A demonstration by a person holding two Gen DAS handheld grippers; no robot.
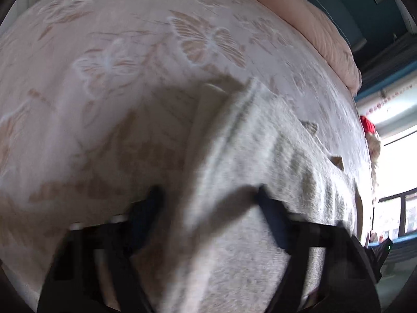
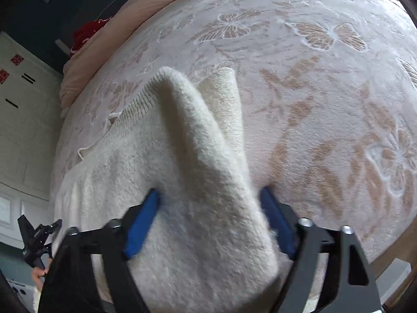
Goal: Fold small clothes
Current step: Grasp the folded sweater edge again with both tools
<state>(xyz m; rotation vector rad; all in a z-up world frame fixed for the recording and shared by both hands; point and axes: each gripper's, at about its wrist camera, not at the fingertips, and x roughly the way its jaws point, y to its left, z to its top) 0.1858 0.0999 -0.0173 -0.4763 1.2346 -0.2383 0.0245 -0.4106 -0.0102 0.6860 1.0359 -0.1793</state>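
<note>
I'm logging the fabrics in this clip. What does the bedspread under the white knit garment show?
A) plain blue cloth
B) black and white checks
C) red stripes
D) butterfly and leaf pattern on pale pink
D: tan butterflies and leaves cover the pale pink bedspread around the white knit garment.

A small cream-white fuzzy knitted sweater (image 2: 182,161) with a ribbed hem lies on the bed, one part lifted into a peaked fold, a loose yarn thread trailing from its ribbed edge.
</note>
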